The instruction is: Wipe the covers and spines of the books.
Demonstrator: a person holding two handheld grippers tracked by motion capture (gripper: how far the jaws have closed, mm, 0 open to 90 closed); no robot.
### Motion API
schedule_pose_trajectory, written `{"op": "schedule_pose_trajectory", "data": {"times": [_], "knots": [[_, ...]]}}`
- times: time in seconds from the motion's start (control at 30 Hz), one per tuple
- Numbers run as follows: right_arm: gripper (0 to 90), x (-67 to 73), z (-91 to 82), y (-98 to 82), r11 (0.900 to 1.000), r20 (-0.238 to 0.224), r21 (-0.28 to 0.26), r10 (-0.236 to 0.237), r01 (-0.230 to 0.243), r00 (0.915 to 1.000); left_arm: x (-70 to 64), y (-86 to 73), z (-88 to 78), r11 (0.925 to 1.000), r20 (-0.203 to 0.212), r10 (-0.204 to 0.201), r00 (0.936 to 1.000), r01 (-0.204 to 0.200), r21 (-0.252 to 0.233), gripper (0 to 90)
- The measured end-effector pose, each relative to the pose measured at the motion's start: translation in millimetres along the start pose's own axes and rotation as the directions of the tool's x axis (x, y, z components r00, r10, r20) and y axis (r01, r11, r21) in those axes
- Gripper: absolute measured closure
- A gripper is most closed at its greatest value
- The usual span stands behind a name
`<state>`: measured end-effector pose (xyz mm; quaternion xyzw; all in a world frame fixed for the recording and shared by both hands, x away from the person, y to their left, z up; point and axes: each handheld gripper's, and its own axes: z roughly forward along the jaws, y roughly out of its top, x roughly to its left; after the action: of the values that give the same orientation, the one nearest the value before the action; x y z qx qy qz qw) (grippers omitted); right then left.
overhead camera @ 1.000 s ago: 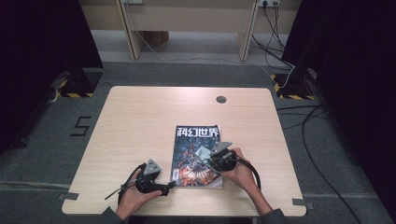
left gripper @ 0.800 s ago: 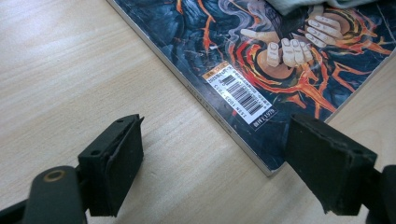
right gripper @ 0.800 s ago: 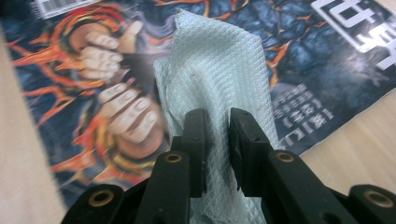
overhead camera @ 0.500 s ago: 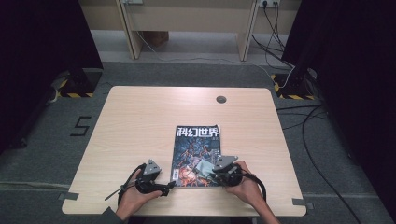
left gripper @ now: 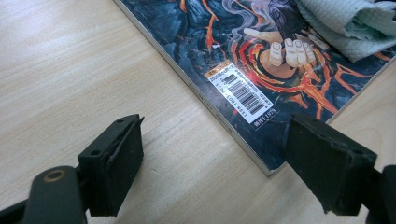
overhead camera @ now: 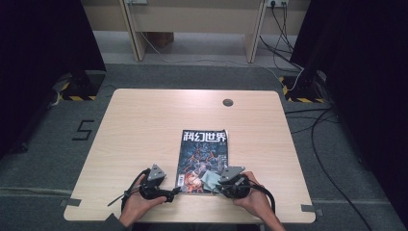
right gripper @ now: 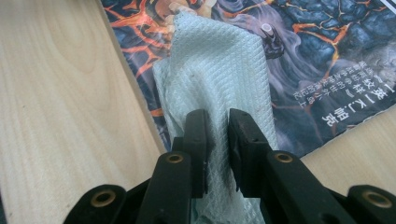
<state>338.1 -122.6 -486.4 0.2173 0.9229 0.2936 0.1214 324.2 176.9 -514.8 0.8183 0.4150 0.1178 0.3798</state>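
Wooden table point(overhead camera: 144, 125) is carrying the magazine point(overhead camera: 204, 154); the right gripper point(overhead camera: 215, 186) has been drawing the cloth point(overhead camera: 209, 178) toward its near edge, wiping. Left gripper point(left gripper: 212, 158) is waiting wide open, empty, at the magazine's corner. Right jaws are pinching the cloth point(right gripper: 219, 74) nearly shut.

Each hand carries a black gripper: the left gripper point(overhead camera: 169, 195) and the right gripper point(overhead camera: 217, 188) both bear a grey three-cornered plate on top and trail a black cable that loops back toward the wrist. The fingers point(left gripper: 112, 158) are thick, matte black blocks with scuffed edges, hinged on black arms fastened with brass-coloured rivets. A dark sleeve edge shows at the left forearm.
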Motion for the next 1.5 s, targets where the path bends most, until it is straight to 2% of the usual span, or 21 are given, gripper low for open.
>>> {"op": "schedule_pose_trajectory", "data": {"times": [0.33, 0.47, 0.53, 0.63, 0.77, 0.83, 0.93, 1.07, 1.2, 1.27, 1.37, 1.47, 1.5], "knots": [[78.3, -7.6, 15.3, 21.6, 1.0, 0.015, 0.025, -0.01, 0.009, 0.9998, 2.8, 1.1, -1.3, 0.9999, 0.01, 0.002, 0.9999, -0.002, 0.015, 18.2], [78.2, -1.5, 18.7, 27.7, 0.999, 0.007, 0.03, -0.023, 0.023, 0.9997, 8.2, 0.0, -5.2, 0.9996, 0.008, -0.013, 0.9999, 0.013, 0.024, 19.6], [78.2, 3.2, 21.2, 32.0, 0.999, -0.005, 0.033, -0.032, 0.032, 0.9995, 8.0, -0.1, -7.0, 0.9995, 0.003, 0.0, 1.0, 0.0, 0.03, 19.6], [78.2, 6.9, 25.9, 38.7, 0.998, -0.017, 0.032, -0.051, 0.051, 0.9986, 10.7, 0.3, -9.5, 0.9986, -0.027, 0.035, 0.999, -0.034, 0.04, 21.7], [78.2, 12.1, 33.6, 49.2, 0.998, -0.023, 0.028, -0.064, 0.064, 0.9977, 24.6, -0.6, -17.6, 0.9995, -0.04, -0.018, 0.9991, 0.019, 0.024, 21.7], [78.2, 16.2, 37.1, 54.4, 0.998, -0.032, 0.03, -0.059, 0.06, 0.9978, 32.6, -1.1, -22.2, 0.9994, -0.064, -0.028, 0.9975, 0.029, 0.018, 21.7], [78.2, 22.6, 43.8, 63.6, 0.996, -0.044, 0.02, -0.088, 0.089, 0.9952, 42.4, -3.0, -28.1, 0.9988, -0.096, -0.045, 0.9944, 0.046, 0.014, 21.7], [78.3, 35.1, 51.8, 75.4, 0.992, -0.071, 0.008, -0.123, 0.124, 0.9899, 55.5, -4.8, -34.4, 0.998, -0.149, -0.059, 0.987, 0.062, 0.01, 21.8], [78.3, 43.4, 56.4, 81.7, 0.989, -0.09, -0.004, -0.147, 0.147, 0.985, 67.4, -6.4, -38.5, 0.9964, -0.183, -0.083, 0.9796, 0.085, 0.002, 22.0], [78.3, 45.8, 57.7, 83.1, 0.991, -0.099, -0.008, -0.135, 0.135, 0.9859, 70.7, -7.3, -40.3, 0.9955, -0.193, -0.094, 0.9768, 0.095, -0.002, 22.1], [78.3, 48.1, 59.4, 84.6, 0.989, -0.102, -0.02, -0.148, 0.147, 0.9838, 72.2, -7.2, -40.0, 0.9951, -0.198, -0.097, 0.9754, 0.099, -0.002, 22.1], [78.3, 48.5, 59.4, 84.5, 0.988, -0.11, -0.026, -0.157, 0.155, 0.9815, 71.6, -7.6, -39.4, 0.9952, -0.196, -0.095, 0.976, 0.098, 0.002, 22.2], [78.4, 48.9, 58.8, 83.8, 0.989, -0.111, -0.023, -0.146, 0.144, 0.983, 71.2, -7.2, -39.0, 0.9954, -0.195, -0.094, 0.9762, 0.096, 0.001, 22.2]]}}
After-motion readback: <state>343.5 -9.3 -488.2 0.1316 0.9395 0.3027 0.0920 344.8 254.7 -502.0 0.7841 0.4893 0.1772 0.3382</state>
